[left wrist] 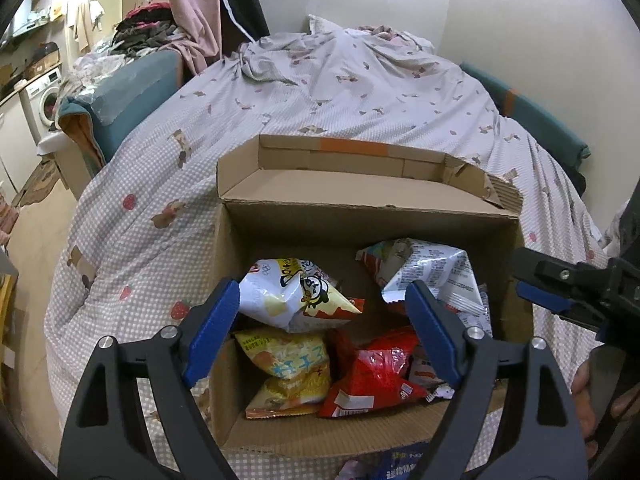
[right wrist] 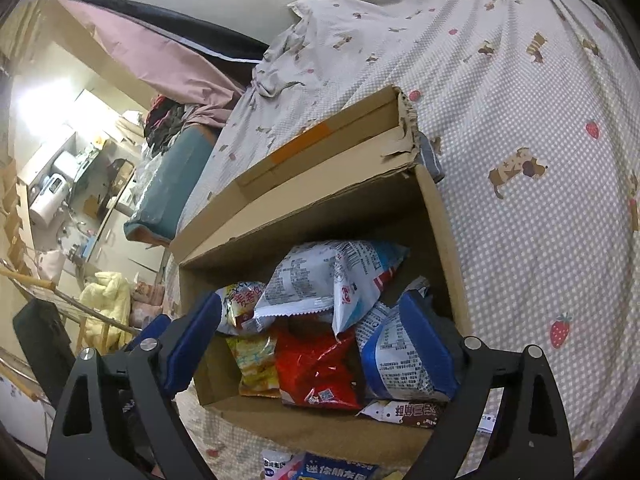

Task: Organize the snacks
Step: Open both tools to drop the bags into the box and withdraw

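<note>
An open cardboard box (left wrist: pixel 360 208) (right wrist: pixel 304 216) lies on the bed with several snack bags in it. A white cartoon bag (left wrist: pixel 296 296) lies over a yellow bag (left wrist: pixel 288 356), and a red bag (left wrist: pixel 372 372) sits in the middle. At the back right is a crumpled silver-white bag (left wrist: pixel 428 268). My left gripper (left wrist: pixel 320 296) hangs open above the box's left half, its pads touching nothing. My right gripper (right wrist: pixel 312 304) is open over the right half, with the silver-white bag (right wrist: pixel 328 280) and red bag (right wrist: pixel 316 364) below. Its right finger stands beside a blue-white bag (right wrist: pixel 400 352). The right gripper (left wrist: pixel 552 284) also shows at the edge of the left wrist view.
The box rests on a dotted bedsheet (left wrist: pixel 360 92) with animal and strawberry prints. More snack packets (right wrist: pixel 336 468) lie on the sheet in front of the box. A teal cushion (left wrist: pixel 128 92) sits left of the bed, with a washing machine (left wrist: pixel 46 100) beyond. A hand (left wrist: pixel 584 396) grips the right tool.
</note>
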`<state>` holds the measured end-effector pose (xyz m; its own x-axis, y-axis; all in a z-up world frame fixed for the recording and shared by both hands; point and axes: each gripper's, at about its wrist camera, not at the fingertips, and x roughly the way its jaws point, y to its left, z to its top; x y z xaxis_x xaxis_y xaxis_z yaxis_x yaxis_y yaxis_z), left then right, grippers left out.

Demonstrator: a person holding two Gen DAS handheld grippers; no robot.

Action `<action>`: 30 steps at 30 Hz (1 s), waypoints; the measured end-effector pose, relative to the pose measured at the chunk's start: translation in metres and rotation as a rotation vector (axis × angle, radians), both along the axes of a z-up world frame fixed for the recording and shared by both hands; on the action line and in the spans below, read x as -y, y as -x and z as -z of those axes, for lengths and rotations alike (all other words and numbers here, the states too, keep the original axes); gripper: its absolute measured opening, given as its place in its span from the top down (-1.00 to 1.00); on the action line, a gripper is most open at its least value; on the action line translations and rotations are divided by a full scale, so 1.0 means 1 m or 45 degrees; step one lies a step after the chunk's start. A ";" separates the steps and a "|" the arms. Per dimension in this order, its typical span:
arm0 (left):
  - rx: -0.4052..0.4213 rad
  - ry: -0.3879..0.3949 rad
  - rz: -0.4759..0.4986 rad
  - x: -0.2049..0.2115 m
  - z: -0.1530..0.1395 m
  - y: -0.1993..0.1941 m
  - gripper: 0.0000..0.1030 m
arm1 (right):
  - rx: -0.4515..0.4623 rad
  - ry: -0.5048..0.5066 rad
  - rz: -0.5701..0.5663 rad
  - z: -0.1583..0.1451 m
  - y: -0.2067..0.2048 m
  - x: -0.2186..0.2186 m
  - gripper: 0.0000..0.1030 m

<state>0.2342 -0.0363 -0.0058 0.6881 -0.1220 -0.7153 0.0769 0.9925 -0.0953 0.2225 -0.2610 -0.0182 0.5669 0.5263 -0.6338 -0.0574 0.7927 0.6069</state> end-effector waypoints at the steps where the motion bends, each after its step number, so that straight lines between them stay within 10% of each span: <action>1: 0.005 0.002 0.000 0.000 -0.002 0.002 -0.60 | 0.006 0.012 -0.002 0.000 0.001 -0.001 -0.80; 30: -0.018 0.109 -0.062 -0.032 -0.041 0.096 -0.60 | 0.154 0.239 -0.023 -0.050 0.121 0.003 -0.80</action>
<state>0.1384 -0.0048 0.0355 0.6846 -0.1498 -0.7133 0.0272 0.9832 -0.1804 0.1016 -0.2636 0.0314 0.6364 0.4158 -0.6497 -0.1357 0.8895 0.4363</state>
